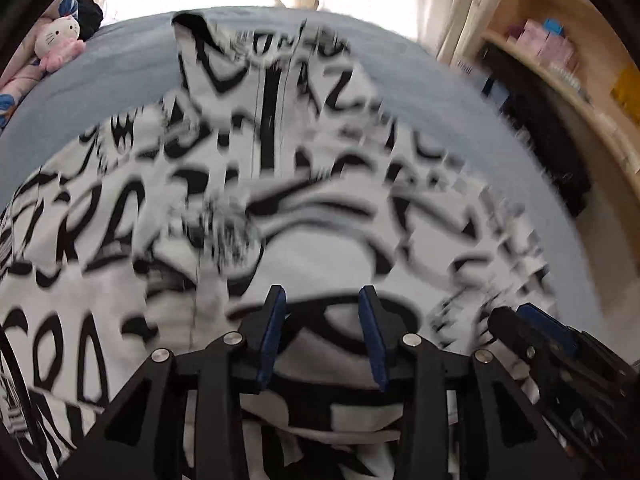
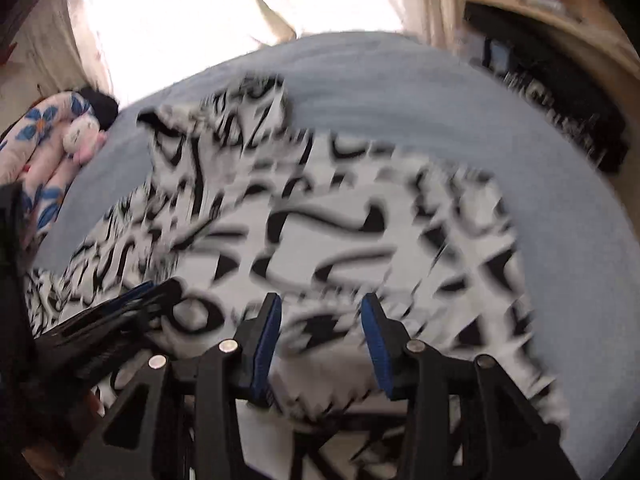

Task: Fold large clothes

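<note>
Clothing for this task is one large white garment [image 1: 248, 184] printed with heavy black lettering, spread over a blue-grey bed sheet [image 1: 120, 68]. In the left wrist view it covers most of the sheet, one narrower section reaching toward the far edge, with a pink and white plush cat toy [image 1: 60, 42] well off at the sheet's far left corner. The left gripper [image 1: 323, 336] hangs above the near part of the garment, its blue-padded fingers [image 1: 272, 340] partly apart with nothing between them; cloth shows only behind the gap. The right gripper [image 1: 536, 332] appears at the lower right of the garment.

In the right wrist view the garment lies diagonally on the sheet, blurred, the plush toy beyond its far left end. The right gripper [image 2: 320, 340] is likewise part-open and empty over the near hem, with the left gripper [image 2: 132, 304] just beside it on the left.

Both tools being free, the likely risk is an uneven fold: a layer left bunched near the hem could slip or spring back, and with the two grippers so close, a hurried regrasp might pinch only one layer or knock them together.
</note>
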A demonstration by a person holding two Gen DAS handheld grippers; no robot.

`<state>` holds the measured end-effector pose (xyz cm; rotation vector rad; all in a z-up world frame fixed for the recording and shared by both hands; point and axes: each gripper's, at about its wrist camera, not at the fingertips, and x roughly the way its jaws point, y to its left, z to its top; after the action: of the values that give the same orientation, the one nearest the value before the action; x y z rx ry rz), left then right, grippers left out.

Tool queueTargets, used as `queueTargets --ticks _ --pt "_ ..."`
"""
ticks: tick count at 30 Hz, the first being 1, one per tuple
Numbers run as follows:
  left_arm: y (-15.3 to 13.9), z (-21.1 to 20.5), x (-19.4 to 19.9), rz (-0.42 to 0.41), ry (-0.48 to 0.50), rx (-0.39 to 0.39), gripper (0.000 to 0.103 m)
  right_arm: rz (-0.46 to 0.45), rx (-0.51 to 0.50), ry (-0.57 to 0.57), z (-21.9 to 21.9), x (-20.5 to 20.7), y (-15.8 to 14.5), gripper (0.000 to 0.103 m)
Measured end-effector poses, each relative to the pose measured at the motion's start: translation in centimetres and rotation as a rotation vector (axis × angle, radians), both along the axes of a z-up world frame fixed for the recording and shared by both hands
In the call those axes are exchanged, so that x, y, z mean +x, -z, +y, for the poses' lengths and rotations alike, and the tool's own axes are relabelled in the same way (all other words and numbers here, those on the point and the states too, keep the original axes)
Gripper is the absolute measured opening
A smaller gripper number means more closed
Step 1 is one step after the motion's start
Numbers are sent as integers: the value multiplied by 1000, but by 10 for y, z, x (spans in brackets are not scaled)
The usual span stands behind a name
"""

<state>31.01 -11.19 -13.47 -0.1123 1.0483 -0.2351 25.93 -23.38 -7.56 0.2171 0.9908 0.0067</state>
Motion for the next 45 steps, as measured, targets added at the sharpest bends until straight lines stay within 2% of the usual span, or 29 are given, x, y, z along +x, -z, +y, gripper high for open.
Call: queueTargets --ticks 3,5,9,12,14,16,21,23,27,35,45 --pt "15 0 -4 1 2 56 43 90 -28 -19 -2 -4 28 42" --pt "16 1 -7 -11 11 83 43 88 -24 -9 -18 -13 32 42" --pt "16 12 -12 -19 18 82 43 82 -63 134 -69 -28 26 41" --pt "15 13 -16 -33 19 87 43 74 46 159 -98 -40 25 31" --pt "15 12 -19 -41 14 99 43 72 41 180 -105 -46 22 30" --pt "13 14 -21 -41 9 100 43 66 32 180 -105 -50 20 30" --pt "3 15 -28 -42 -13 114 43 66 -65 174 -88 -52 19 33" --pt "-4 15 -34 -60 -26 136 46 66 -83 178 -83 -54 17 34" --pt "-22 16 -48 -100 -49 177 58 65 -85 186 -81 -61 13 36" --pt "-53 26 -71 -127 -69 158 59 75 -77 188 -73 -73 8 36" --pt "-63 24 -101 -105 -53 185 59 64 -105 153 -51 -89 -5 37"
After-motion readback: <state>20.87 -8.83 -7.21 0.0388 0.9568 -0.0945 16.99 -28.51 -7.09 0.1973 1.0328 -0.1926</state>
